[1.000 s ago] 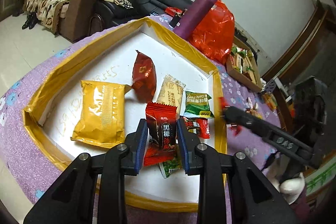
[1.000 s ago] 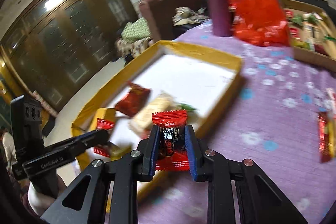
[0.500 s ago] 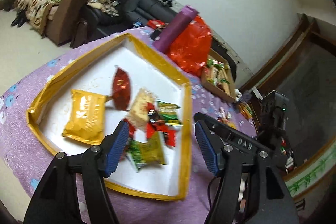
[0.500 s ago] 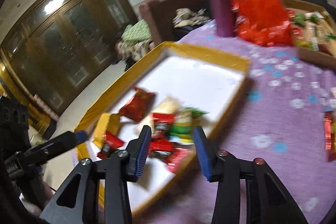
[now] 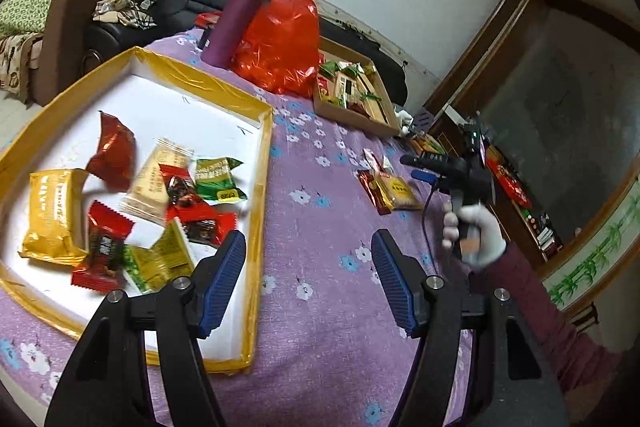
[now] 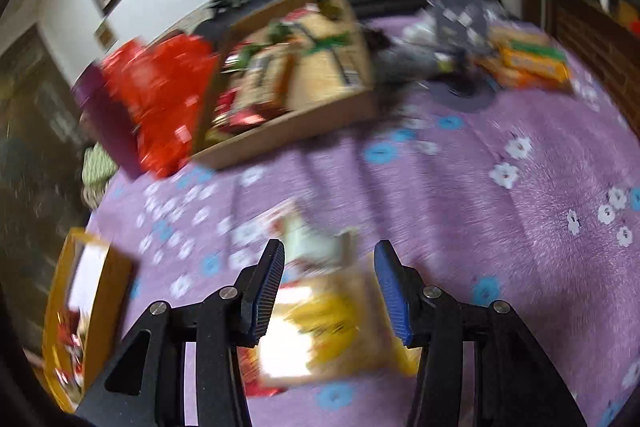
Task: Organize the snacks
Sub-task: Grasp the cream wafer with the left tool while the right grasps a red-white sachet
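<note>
While your right gripper (image 6: 329,289) hangs wide open over the overlapping loose snack packets (image 5: 390,187) on the purple cloth, you risk pinching two together. Your left gripper (image 5: 306,279), jaws spread and empty, sits beside the yellow-rimmed tray (image 5: 262,163), which could get bumped.

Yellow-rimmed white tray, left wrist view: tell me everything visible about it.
The shallow rectangular yellow-rimmed white tray looks like white board with low walls wrapped in glossy yellow tape, creased at the corners. It lies flat on the purple flowered tablecloth, left of the open left gripper, whose left finger overlaps its near right corner in the picture. Faint pen marks show on its floor. Wrapped snacks lie piled toward its near half; the far part is bare.
</note>
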`<state>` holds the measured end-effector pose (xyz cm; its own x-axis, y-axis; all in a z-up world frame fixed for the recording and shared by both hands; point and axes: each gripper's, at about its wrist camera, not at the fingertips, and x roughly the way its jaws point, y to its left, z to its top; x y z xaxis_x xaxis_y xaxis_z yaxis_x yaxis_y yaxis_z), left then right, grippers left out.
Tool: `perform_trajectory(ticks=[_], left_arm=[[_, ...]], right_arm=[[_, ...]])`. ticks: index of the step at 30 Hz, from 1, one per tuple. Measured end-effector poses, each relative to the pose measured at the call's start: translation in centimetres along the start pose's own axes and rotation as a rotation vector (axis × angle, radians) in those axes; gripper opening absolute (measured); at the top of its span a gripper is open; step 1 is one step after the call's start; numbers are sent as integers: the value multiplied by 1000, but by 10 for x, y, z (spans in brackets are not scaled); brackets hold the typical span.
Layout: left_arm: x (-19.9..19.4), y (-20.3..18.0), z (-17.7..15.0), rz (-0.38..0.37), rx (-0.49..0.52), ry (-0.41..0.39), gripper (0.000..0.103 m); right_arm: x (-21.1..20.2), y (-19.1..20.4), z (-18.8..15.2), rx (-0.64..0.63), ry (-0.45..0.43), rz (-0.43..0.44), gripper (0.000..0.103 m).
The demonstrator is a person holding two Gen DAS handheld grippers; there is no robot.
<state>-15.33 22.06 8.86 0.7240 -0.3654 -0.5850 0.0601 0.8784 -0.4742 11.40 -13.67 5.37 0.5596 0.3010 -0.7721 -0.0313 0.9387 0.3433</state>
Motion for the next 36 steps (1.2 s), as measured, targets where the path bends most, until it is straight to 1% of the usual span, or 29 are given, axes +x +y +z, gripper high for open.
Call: perform_trajectory(ticks=[1,3,5,7,8,9,10,11,13,15,17,18,19,20,21,23,24,25,27,30,32,34,35,36], left_arm=[[2,0,0,2,-2,4,65],[5,-2,-1,4,-7,10,65],[7,-3,-2,8,-9,16,65],[7,-5,-4,12,-5,22,65],[8,-6,-4,15,-3,24,65],[10,-6,-4,17,-2,26,65],[11,-7,-4,18,-2,29,65],[12,-8,-4,18,-3,32,65],[15,-9,-5,13,-4,39,65],[17,-13,-6,8,6,49,65],[19,-16,-6,4,14,55,65],[19,-18,-7,2,22,59,65],[20,-19,-7,1,25,61,65],[20,-20,-7,1,26,62,65],[22,-20,-8,-2,24,65,65],[24,-22,-9,-9,24,70,65],[26,-23,-10,-13,29,77,65],[27,-24,-11,-15,32,83,65],[30,-28,-13,-19,41,96,65],[35,-37,-18,-21,69,120,65],[38,-42,-20,-11,92,133,65],[39,-44,-22,-2,103,139,65],[40,-45,-22,-4,104,144,65],[42,-45,-21,-6,104,148,65]], right_arm=[[5,-3,4,13,10,17,50],[19,-3,10,27,41,28,55],[32,2,11,33,64,34,55],[46,14,8,-4,101,35,49],[49,23,3,-42,101,21,45],[49,32,-1,-73,99,37,43],[51,45,-8,-108,137,96,41],[51,56,-16,-134,169,133,40],[48,74,-30,-199,214,180,40],[43,96,-54,-268,321,319,40],[33,106,-69,-316,379,420,39],[22,109,-75,-337,373,462,40],[16,107,-76,-334,355,468,40],[8,102,-75,-311,323,458,41],[3,96,-73,-293,292,431,46],[-3,88,-69,-289,223,349,53],[-3,87,-67,-290,207,323,53],[-1,87,-64,-286,203,313,53],[8,96,-59,-299,177,257,53],[36,123,-46,-374,129,142,53],[53,132,-43,-385,134,104,53],[68,138,-43,-379,151,86,52],[73,141,-43,-384,146,72,51],[75,146,-45,-397,136,55,41]])
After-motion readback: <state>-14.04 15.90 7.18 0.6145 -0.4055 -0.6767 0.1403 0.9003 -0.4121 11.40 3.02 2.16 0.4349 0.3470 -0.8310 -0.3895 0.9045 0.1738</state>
